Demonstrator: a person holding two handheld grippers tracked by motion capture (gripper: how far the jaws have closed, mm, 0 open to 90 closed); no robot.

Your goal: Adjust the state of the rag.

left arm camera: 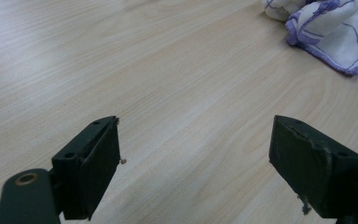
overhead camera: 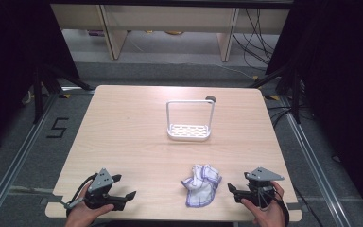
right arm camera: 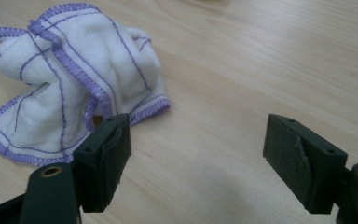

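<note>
I have bare worktop (overhead camera: 123,137) across the left and middle, with only the crumpled cloth (overhead camera: 201,184) near right and the white rack (overhead camera: 190,120) farther back in my way.

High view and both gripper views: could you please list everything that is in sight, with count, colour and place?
cloth: one, white with purple edging and lines, crumpled near the front edge, right of centre
rack: one, white, slotted base with an upright frame, far half of the table
table: one, light wood
desks: pale wood, behind the table on a grey floor
cables: black, on the floor at far right
left tool: one, black, jaws open, front left, nothing between them
right tool: one, black, jaws open, just right of the cloth
</note>
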